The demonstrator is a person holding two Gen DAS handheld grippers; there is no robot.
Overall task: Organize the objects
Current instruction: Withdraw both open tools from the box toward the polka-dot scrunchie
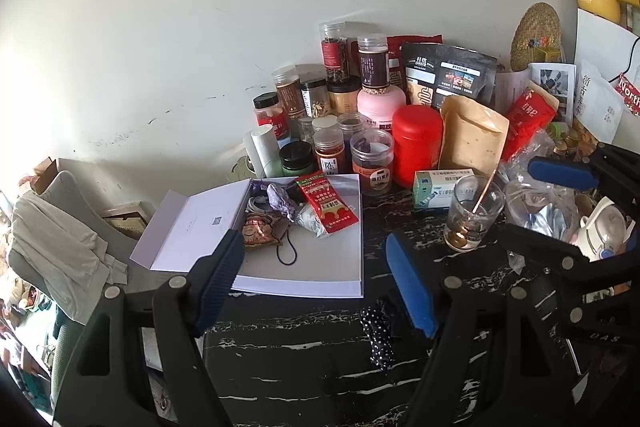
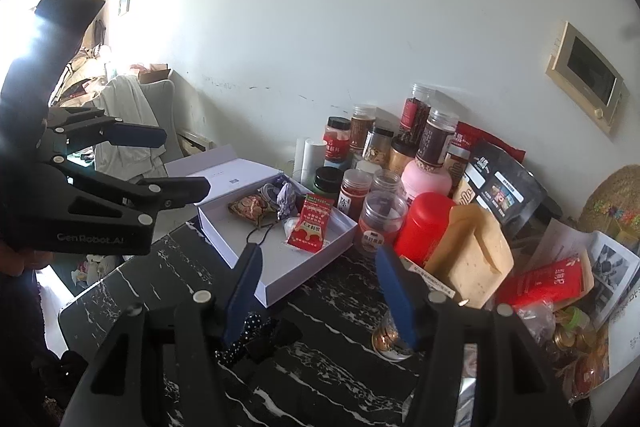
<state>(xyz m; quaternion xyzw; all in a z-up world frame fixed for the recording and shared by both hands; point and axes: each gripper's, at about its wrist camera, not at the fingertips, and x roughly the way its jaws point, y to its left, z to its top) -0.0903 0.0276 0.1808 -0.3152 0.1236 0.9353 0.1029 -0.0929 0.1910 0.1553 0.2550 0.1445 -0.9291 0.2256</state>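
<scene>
Both grippers hover above a black marble-patterned table [image 1: 304, 359] with their jaws spread and nothing between the pads. The left gripper [image 1: 316, 283] hangs over the near edge of a white open box [image 1: 320, 267]; its two blue pads stand well apart. The right gripper [image 2: 320, 291] is likewise open, above a polka-dot black cloth [image 2: 250, 337] that lies on the table just in front of the box.

The box sits at the table's left part, its one lid [image 1: 192, 223] folded out flat to the left. Inside, toward the far end, lie one red sachet [image 1: 326, 205], one purple crumpled pouch [image 1: 280, 201], one patterned brown-red pouch [image 1: 258, 233] and one black hair tie [image 1: 286, 255]; a pale packet under the sachet is partly hidden.

Behind the box, against the white wall [image 1: 160, 47], stands a crowd of jars, too overlapped to count surely. Among them are one red canister [image 1: 416, 149], one pink bottle [image 1: 380, 105], one kraft stand-up pouch [image 1: 472, 139] and one black printed bag [image 1: 448, 77]. To the right stand one drinking glass [image 1: 472, 213] holding one metal spoon, and one small green-white carton [image 1: 438, 183] just behind it.
</scene>
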